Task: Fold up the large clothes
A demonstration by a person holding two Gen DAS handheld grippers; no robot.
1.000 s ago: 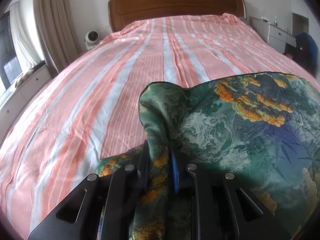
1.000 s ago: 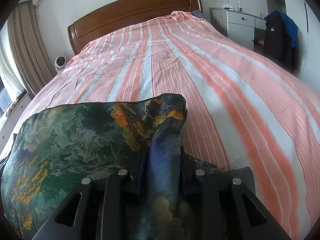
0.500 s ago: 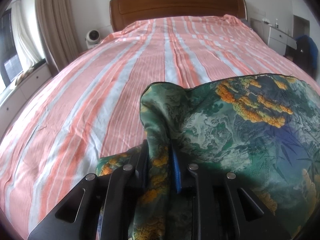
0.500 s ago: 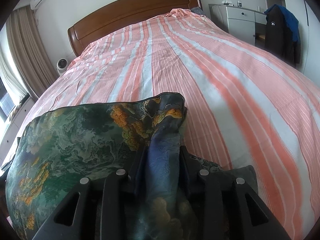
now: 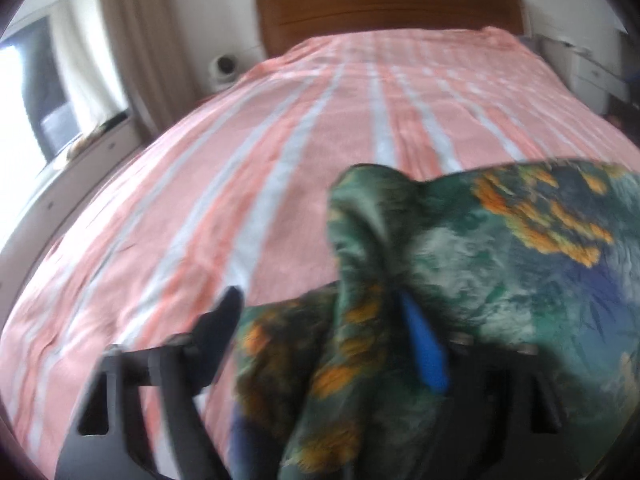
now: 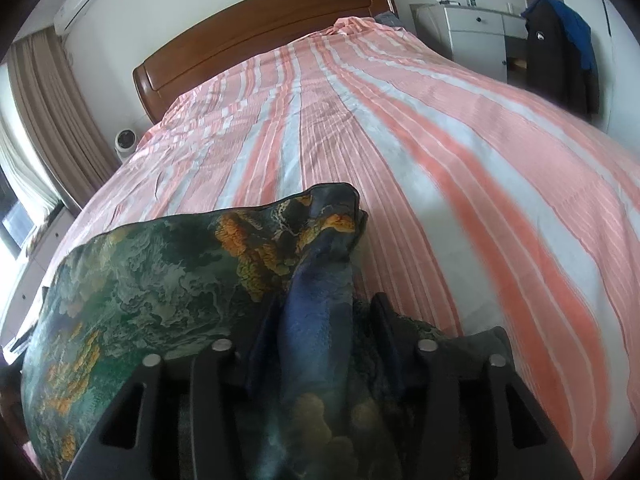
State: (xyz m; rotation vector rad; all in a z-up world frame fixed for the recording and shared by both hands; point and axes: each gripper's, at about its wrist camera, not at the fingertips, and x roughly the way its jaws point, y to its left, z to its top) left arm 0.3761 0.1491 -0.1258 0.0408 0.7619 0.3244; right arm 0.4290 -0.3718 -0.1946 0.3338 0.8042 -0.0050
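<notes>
While both jaws have just been opening, let the garment (image 6: 168,288) settle
Left gripper (image 5: 320,320) gapes wide; right gripper (image 6: 320,312) half-parted round the fold, so back straight out

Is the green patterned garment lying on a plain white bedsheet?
No. The green patterned garment rests on a bedsheet striped in salmon pink and white.

A folded garment (image 6: 160,288) lies on the bed (image 6: 440,160), near its foot, far from the headboard (image 6: 260,32).
</notes>
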